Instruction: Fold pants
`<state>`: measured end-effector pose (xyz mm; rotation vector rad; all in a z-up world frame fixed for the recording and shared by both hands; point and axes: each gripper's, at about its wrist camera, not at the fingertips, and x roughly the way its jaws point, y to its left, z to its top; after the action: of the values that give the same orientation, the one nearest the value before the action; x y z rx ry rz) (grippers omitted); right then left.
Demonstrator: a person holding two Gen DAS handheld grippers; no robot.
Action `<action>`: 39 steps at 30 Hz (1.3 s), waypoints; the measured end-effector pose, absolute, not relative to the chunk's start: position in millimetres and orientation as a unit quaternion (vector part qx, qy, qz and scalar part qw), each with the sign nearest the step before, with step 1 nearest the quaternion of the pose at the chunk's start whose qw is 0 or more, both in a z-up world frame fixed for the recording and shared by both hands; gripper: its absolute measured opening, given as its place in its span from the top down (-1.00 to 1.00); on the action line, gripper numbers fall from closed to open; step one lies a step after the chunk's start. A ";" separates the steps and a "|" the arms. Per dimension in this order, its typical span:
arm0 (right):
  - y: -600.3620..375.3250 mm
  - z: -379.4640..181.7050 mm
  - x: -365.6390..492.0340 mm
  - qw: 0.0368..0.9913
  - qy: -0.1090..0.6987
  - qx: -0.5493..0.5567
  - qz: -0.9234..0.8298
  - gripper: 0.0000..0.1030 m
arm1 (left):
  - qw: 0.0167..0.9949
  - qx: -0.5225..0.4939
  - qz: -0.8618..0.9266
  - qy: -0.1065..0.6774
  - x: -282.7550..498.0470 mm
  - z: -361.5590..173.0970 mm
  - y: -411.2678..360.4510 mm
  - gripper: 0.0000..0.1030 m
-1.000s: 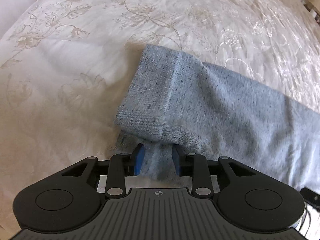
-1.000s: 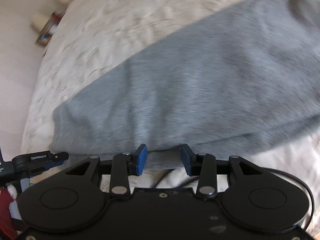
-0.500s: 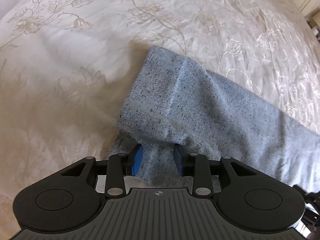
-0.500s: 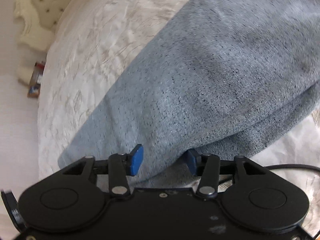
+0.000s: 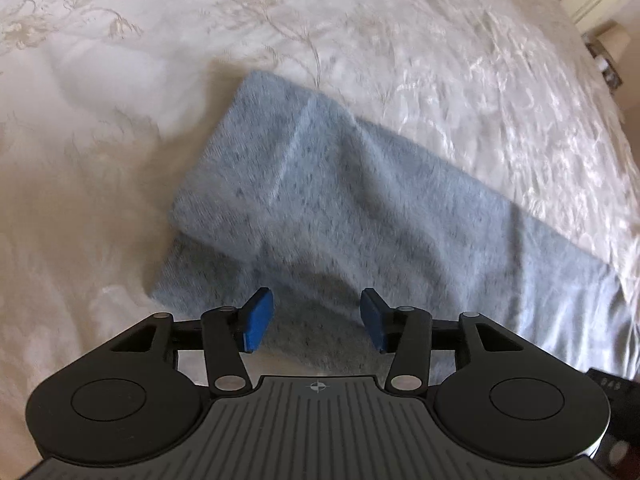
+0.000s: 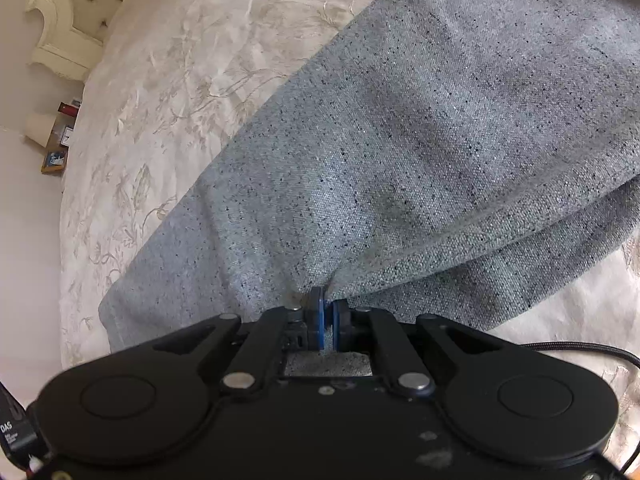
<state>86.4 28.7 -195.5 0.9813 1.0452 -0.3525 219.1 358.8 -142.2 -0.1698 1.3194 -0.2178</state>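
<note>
Two handheld grippers work over grey-blue speckled woven pants point(image 5: 360, 200) that lie on a bed. On the right gripper point(image 6: 325, 316), the jaws are pressed together on a pinch of the pants fabric along its near edge; the cloth puckers into small creases where the blue pads point(image 6: 316, 320) bite it. Outward from that pinch, the right wrist view shows a broad sweep of the pants running up and to the right, with a second layer of the same cloth showing beneath the top layer at the right side.

On the left gripper point(image 5: 316, 318), the jaws stand well apart and hold nothing; its blue pads point(image 5: 256, 320) hover just above the lower layer of fabric, with grey cloth visible between them. Just beyond them, one end of the pants lies doubled over, an upper layer resting on a lower one that sticks out a little toward the camera. A pale seam line runs across the upper layer. This view is somewhat blurred.

Around the pants lies a cream satin bedspread point(image 5: 120, 160) with embroidered flower stems. A cream tufted headboard point(image 6: 64, 12) shows at the far corner of the right wrist view.

As a judgement: the pants appear already laid leg upon leg into a long strip, and the lengthwise folds into a compact stack are still to do. The right side looks ready to lift; the left has yet to take hold.
</note>
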 end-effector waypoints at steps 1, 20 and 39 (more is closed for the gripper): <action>28.5 -195.9 86.5 0.740 0.478 0.447 -0.160 0.88 | 0.777 -0.077 -0.097 0.617 219.3 -147.2 357.0 0.07; 55.7 -141.8 86.0 0.811 0.466 0.323 -0.146 0.90 | 0.825 -0.042 -0.052 0.562 228.3 -106.2 344.2 0.87; 57.5 -181.0 84.9 0.764 0.534 0.335 -0.136 0.85 | 0.796 -0.037 -0.044 0.602 213.6 -142.2 374.5 0.70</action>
<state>84.9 57.5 -181.0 0.7284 1.1616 -0.2960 213.6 374.5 -142.2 -0.0791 1.2941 -0.0941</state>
